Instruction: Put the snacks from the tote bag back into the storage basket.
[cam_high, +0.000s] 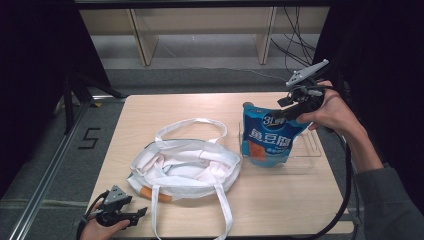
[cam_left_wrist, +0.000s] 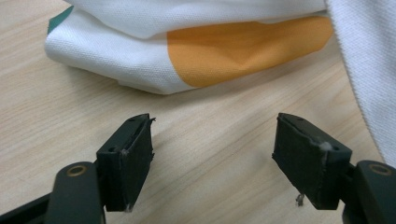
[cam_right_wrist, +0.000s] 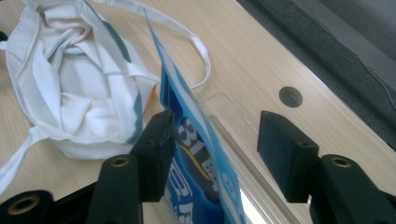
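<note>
Standing blue pouch between parted right tongs, touching one jaw

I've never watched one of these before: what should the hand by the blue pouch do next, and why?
Probably close the right gripper on the blue pouch's top edge. Its jaws stand apart with the pouch between them, one pad beside it, the other clear. The pouch stands upright in the clear tray, and the white tote bag lies open beside it, likely where it goes.

Wooden table: white tote bag, clear tray (blue pouch upright inside).
</note>
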